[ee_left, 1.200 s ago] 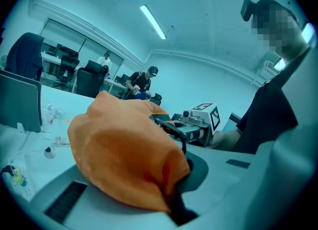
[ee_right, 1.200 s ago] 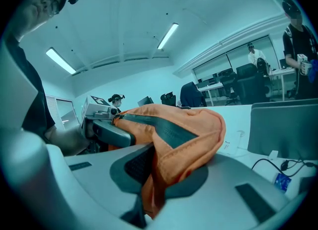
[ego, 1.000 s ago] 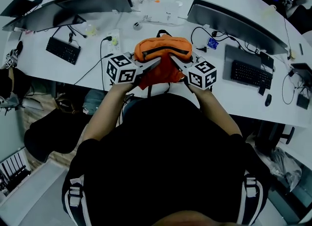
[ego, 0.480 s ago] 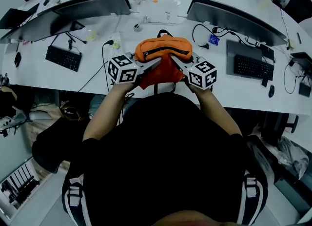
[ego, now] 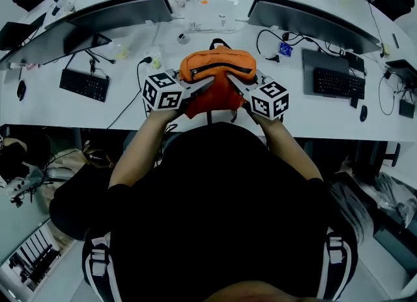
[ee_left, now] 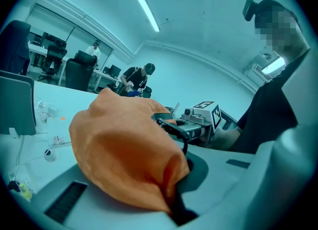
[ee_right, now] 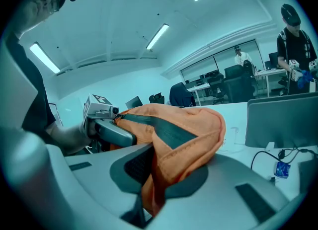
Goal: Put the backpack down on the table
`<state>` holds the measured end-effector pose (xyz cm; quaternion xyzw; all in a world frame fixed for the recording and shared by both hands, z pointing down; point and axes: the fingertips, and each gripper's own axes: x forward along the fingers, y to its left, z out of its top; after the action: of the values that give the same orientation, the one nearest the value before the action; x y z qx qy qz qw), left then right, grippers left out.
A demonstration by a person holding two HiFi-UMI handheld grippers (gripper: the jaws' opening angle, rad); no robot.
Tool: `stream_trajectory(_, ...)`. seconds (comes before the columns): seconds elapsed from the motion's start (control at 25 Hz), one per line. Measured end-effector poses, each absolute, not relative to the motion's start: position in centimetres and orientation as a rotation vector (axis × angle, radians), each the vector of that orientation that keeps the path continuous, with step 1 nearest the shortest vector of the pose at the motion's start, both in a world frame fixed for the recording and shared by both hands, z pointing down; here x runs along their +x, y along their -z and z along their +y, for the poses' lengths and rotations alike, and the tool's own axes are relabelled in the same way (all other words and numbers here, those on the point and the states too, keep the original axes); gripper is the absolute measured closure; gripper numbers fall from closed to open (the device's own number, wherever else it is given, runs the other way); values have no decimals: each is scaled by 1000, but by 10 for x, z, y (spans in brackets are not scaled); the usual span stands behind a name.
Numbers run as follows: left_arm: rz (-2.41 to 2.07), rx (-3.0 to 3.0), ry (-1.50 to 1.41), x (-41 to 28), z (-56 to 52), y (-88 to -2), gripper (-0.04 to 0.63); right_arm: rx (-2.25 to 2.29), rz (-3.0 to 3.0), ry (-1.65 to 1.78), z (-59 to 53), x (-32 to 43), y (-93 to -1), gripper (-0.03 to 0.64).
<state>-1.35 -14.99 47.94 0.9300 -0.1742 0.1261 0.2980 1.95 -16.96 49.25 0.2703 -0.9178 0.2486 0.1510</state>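
An orange backpack point(ego: 218, 72) with a dark zipper hangs between my two grippers over the near part of the white table point(ego: 124, 108). My left gripper point(ego: 210, 83) is shut on the fabric at its left side, and the cloth bunches into the jaws in the left gripper view point(ee_left: 171, 201). The right gripper point(ego: 230, 81) is shut on the right side, with orange fabric point(ee_right: 184, 134) pinched between its jaws point(ee_right: 149, 201). Whether the bag's underside touches the table is hidden.
Two monitors point(ego: 124, 8) point(ego: 306, 20) stand at the back. Keyboards point(ego: 83, 84) point(ego: 337, 83) lie left and right of the bag, with cables point(ego: 133, 89), a mouse point(ego: 363, 113) and small items point(ego: 184, 35) behind it. People point(ee_left: 139, 77) stand at far desks.
Both grippers have kept their hold and carried the backpack slightly farther over the table. The head view has shifted a little.
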Motion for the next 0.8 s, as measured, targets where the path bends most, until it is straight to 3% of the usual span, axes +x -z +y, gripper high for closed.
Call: stream_trajectory(0.8,-372,2380,-319,-39,-145,-505,558,802,-2573,-780,-163,-5,-517,555)
